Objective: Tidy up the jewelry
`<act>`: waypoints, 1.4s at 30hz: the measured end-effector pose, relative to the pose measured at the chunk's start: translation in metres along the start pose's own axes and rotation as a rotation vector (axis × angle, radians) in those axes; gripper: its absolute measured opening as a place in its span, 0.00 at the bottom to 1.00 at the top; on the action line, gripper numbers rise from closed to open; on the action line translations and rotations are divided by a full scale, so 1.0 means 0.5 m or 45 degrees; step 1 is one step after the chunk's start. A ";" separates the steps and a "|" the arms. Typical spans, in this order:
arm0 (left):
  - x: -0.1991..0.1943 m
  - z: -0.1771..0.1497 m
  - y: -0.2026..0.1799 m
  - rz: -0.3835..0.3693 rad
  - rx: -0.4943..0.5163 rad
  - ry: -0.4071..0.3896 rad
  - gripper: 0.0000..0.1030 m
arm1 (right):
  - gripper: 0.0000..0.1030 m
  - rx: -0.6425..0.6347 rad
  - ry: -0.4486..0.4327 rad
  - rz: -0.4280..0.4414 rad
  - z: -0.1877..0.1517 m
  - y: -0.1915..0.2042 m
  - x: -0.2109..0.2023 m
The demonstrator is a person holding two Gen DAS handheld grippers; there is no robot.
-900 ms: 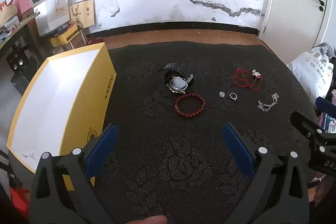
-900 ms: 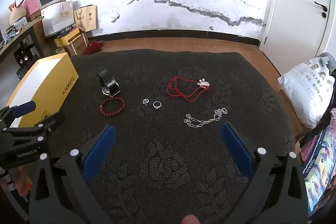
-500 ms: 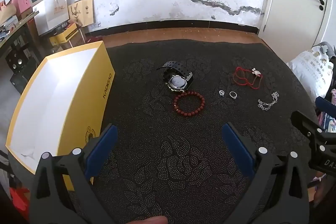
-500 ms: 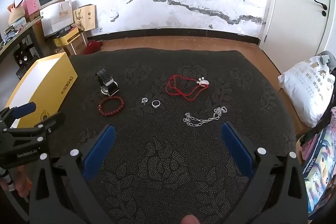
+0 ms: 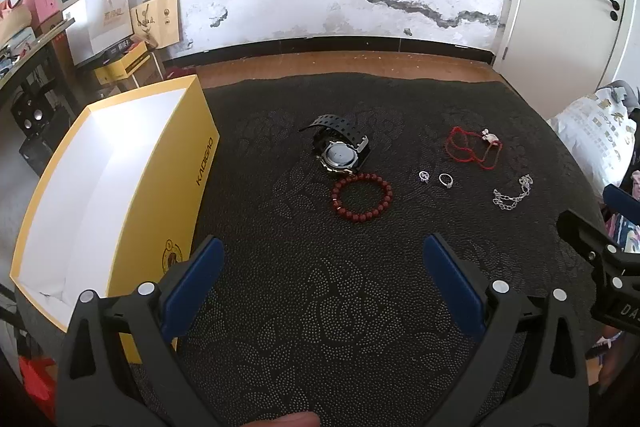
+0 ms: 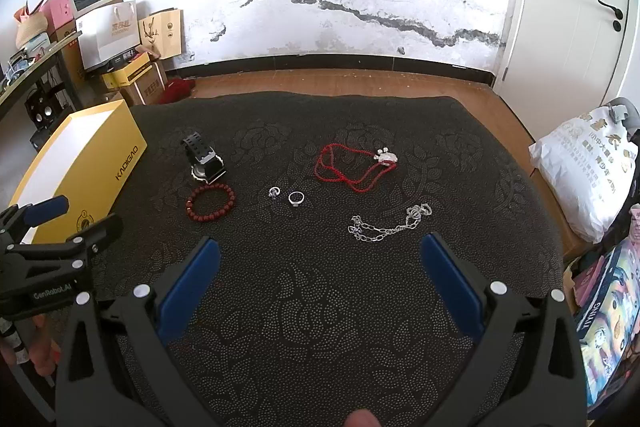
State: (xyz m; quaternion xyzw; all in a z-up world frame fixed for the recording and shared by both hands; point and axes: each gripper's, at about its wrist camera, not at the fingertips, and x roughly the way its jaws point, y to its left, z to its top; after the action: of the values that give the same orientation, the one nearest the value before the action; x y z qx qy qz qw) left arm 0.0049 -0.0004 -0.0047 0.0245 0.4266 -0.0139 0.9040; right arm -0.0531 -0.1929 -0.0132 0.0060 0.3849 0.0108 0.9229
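Left wrist: bead bracelet (image 5: 362,198) lies beyond the empty, wide-open left tool (image 5: 324,251).

The dark mat (image 5: 320,307) is viewed obliquely downward by both wrist cameras, well back. The jewelry beyond each gripper is shared.

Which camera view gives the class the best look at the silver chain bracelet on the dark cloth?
The right wrist view: the silver chain bracelet lies near the middle, just ahead of the open right gripper, its links distinct. The left wrist view shows it smaller, off to the right side.
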 end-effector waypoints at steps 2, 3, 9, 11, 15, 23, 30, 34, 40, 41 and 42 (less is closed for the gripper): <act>0.001 -0.001 0.001 -0.002 0.001 0.001 0.94 | 0.94 -0.001 0.000 0.000 0.000 0.001 0.000; 0.002 -0.001 0.001 -0.002 0.001 0.001 0.94 | 0.94 -0.002 0.001 -0.001 0.000 0.001 0.000; 0.003 0.001 0.002 -0.002 0.001 0.001 0.94 | 0.94 -0.001 -0.002 -0.001 0.001 0.000 -0.001; 0.003 -0.002 0.002 -0.001 -0.001 -0.001 0.94 | 0.94 -0.001 -0.002 -0.001 0.000 0.000 -0.002; 0.003 -0.002 0.000 0.000 0.003 -0.001 0.94 | 0.94 -0.001 -0.005 -0.001 -0.001 0.000 -0.002; 0.004 -0.002 0.003 -0.002 0.001 0.000 0.94 | 0.94 -0.002 0.000 0.003 -0.001 0.000 -0.003; 0.003 -0.002 0.002 -0.001 0.001 -0.002 0.94 | 0.94 -0.004 0.000 0.003 0.000 0.000 -0.003; 0.004 -0.002 0.002 -0.002 0.001 0.002 0.94 | 0.94 -0.004 0.000 0.001 0.000 0.000 -0.002; 0.003 -0.004 0.001 -0.001 0.002 0.001 0.94 | 0.94 -0.004 0.003 0.004 0.000 0.000 -0.002; 0.003 -0.004 0.001 -0.001 0.002 0.001 0.94 | 0.94 -0.004 0.002 0.003 -0.001 0.000 -0.002; 0.003 -0.004 0.001 0.001 0.003 0.001 0.94 | 0.94 -0.005 0.001 0.003 -0.001 0.000 -0.003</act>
State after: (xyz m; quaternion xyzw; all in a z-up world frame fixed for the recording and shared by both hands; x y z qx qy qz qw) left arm 0.0042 0.0001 -0.0069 0.0255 0.4268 -0.0142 0.9039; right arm -0.0542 -0.1927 -0.0125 0.0046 0.3851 0.0128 0.9228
